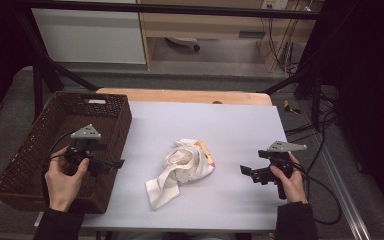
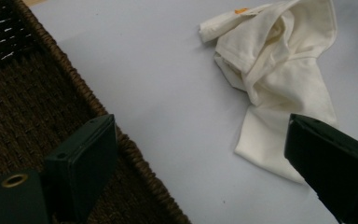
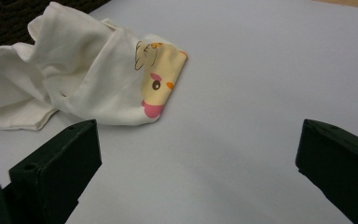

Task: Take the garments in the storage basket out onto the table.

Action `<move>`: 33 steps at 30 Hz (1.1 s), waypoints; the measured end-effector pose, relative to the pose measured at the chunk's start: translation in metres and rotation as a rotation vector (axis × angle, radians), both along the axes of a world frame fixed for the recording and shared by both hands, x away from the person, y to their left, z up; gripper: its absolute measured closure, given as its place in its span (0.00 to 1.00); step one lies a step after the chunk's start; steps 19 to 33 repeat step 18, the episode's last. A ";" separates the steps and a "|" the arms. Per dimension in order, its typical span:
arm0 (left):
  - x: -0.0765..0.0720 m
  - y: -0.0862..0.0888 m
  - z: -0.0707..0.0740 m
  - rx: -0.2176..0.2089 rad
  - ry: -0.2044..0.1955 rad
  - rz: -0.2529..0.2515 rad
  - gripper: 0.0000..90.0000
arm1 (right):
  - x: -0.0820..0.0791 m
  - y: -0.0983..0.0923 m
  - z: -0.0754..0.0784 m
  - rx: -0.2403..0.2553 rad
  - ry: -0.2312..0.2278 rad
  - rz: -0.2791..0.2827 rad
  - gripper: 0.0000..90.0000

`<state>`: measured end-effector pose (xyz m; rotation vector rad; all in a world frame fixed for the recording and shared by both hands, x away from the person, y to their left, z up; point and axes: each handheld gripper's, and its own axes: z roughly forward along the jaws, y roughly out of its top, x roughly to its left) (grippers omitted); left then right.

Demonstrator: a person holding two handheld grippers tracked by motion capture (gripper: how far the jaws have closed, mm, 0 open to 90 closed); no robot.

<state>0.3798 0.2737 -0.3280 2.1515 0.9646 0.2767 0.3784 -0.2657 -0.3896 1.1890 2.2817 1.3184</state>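
Note:
A crumpled cream cloth (image 1: 182, 167) with a yellow and pink cartoon print lies in the middle of the pale table (image 1: 230, 130). In the left gripper view the cloth (image 2: 279, 79) lies ahead to the right; in the right gripper view the cloth (image 3: 84, 79) lies ahead to the left, print side showing. My left gripper (image 1: 114, 163) hovers over the right rim of the wicker basket (image 1: 35, 150), open and empty (image 2: 200, 154). My right gripper (image 1: 245, 171) stands open right of the cloth, nothing between its jaws (image 3: 198, 158).
The dark brown wicker basket (image 2: 23, 107) sits at the table's left side and looks empty. Cables trail off the table's right edge (image 1: 325, 200). A wooden board (image 1: 180, 95) borders the far edge. Black frame bars stand behind.

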 end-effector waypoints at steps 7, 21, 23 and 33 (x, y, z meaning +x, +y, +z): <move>0.002 0.009 -0.009 -0.005 0.006 0.019 0.11 | 0.000 0.000 -0.001 -0.001 -0.004 -0.001 0.01; 0.003 0.013 -0.011 0.000 -0.005 0.025 0.11 | 0.000 0.000 -0.001 -0.001 -0.003 -0.001 0.01; 0.003 0.013 -0.011 0.000 -0.005 0.025 0.11 | 0.000 0.000 -0.001 -0.001 -0.003 -0.001 0.01; 0.003 0.013 -0.011 0.000 -0.005 0.025 0.11 | 0.000 0.000 -0.001 -0.001 -0.003 -0.001 0.01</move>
